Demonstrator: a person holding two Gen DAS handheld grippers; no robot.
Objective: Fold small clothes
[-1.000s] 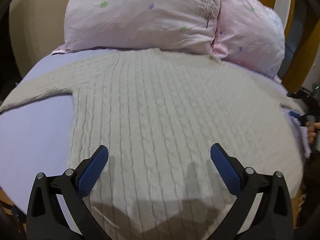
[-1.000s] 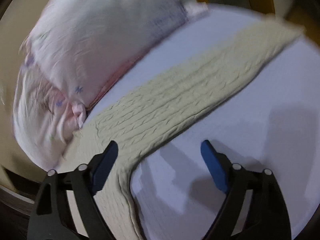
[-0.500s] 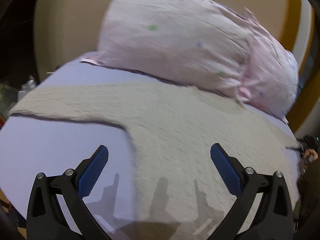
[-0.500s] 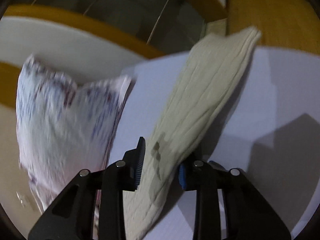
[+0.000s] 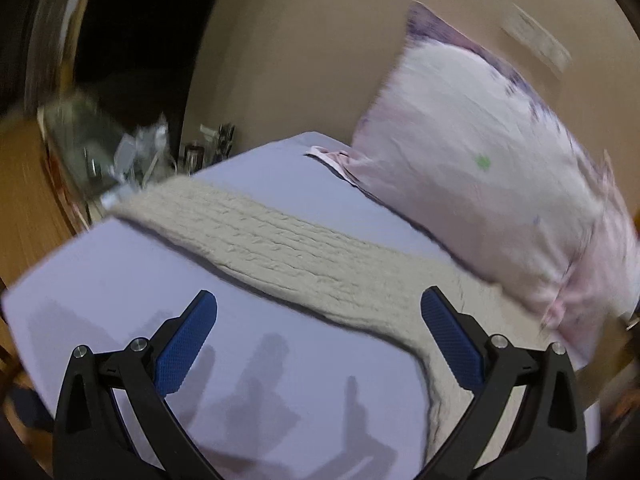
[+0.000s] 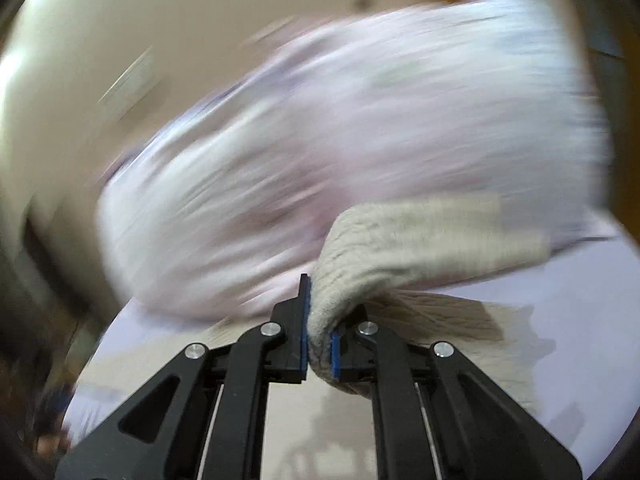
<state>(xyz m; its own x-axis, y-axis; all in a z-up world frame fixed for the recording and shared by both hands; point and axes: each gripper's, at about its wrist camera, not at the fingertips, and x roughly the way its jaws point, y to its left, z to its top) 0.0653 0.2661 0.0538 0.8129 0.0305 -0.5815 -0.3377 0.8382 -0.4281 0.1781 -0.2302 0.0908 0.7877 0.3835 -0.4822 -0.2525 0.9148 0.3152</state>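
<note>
A cream cable-knit sweater lies on the lavender bed. In the left wrist view one sleeve (image 5: 280,256) stretches flat across the sheet toward the far left corner. My left gripper (image 5: 316,344) hovers open over the bare sheet just in front of that sleeve, with nothing between its blue pads. In the right wrist view my right gripper (image 6: 319,336) is shut on the other sleeve (image 6: 400,248), which is lifted off the bed and bends over to the right. The sweater's body (image 6: 460,320) lies below it.
A pink pillow (image 5: 480,168) leans against the beige wall at the head of the bed; it fills the blurred right wrist view (image 6: 340,152). A cluttered side table (image 5: 132,152) stands beyond the bed's far left corner. The bed sheet (image 5: 120,280) ends close to my left.
My left gripper swung left from over the sweater's body to the left sleeve and rolled. My right gripper closed on the right sleeve and lifted it toward the pillow.
</note>
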